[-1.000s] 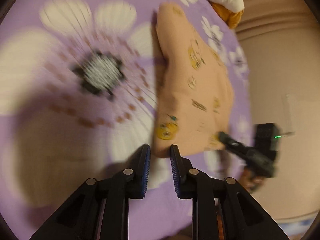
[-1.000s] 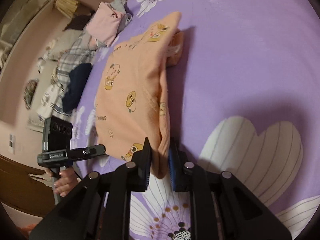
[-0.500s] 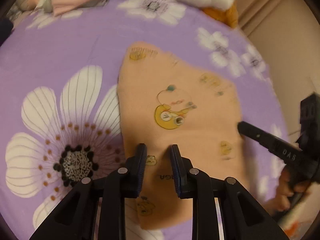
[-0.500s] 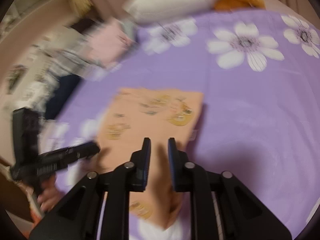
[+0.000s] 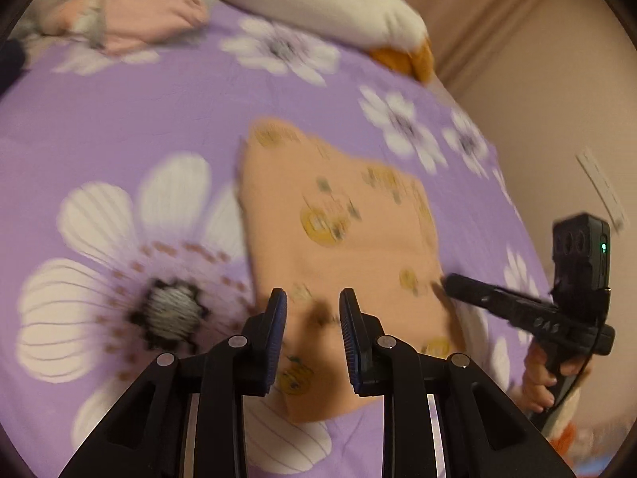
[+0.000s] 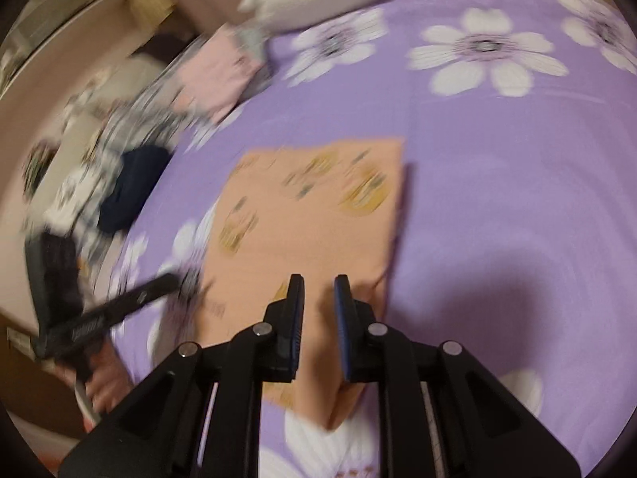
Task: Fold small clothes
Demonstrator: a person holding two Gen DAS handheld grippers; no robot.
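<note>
A small peach garment with yellow cartoon prints (image 5: 338,247) lies folded flat on the purple flowered bedsheet (image 5: 119,119). It also shows in the right wrist view (image 6: 310,215). My left gripper (image 5: 312,302) is open and empty, held above the garment's near edge. My right gripper (image 6: 318,286) is open and empty above the garment's near right corner. Each gripper shows in the other's view, the right one (image 5: 450,281) at the garment's right edge, the left one (image 6: 171,279) at its left edge.
A white pillow with an orange cushion (image 5: 338,4) lies at the bed's head. Folded pink clothes (image 5: 151,4) sit at the far left. A heap of plaid and dark clothes (image 6: 119,183) lies beside the bed. A beige wall (image 5: 537,79) bounds the right side.
My right gripper has let go of the garment's edge and lifted away. The garment now lies flat, folded over. Both grippers have drawn back and up.
</note>
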